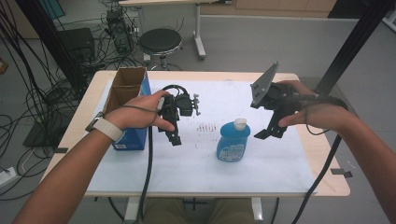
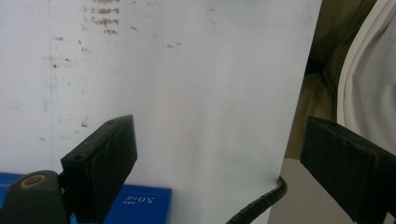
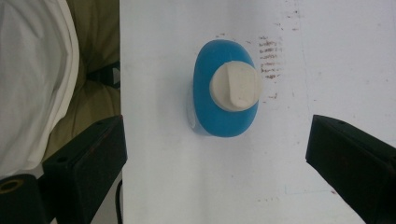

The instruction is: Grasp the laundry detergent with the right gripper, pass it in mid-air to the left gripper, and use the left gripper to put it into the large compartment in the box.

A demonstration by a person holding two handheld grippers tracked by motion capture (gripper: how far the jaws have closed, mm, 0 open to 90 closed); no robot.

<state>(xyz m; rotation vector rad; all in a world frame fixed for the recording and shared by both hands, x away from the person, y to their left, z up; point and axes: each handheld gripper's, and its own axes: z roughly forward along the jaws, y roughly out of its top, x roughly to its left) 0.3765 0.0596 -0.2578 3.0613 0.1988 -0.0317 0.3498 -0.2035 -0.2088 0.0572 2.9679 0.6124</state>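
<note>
Standing up: blue bottle (image 3: 225, 88) | right gripper (image 3: 217, 158) above it, jaws wide | left gripper (image 2: 219, 158) wide, empty

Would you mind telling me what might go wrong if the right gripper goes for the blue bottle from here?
1. The blue bottle stands upright and free on the white sheet; a jaw of the open right gripper arriving off-centre could tip it.
2. Its cream cap is narrower than the body, so a pinch there may slip.
3. The open left gripper hangs close beside the open cardboard box and could bump it.
</note>
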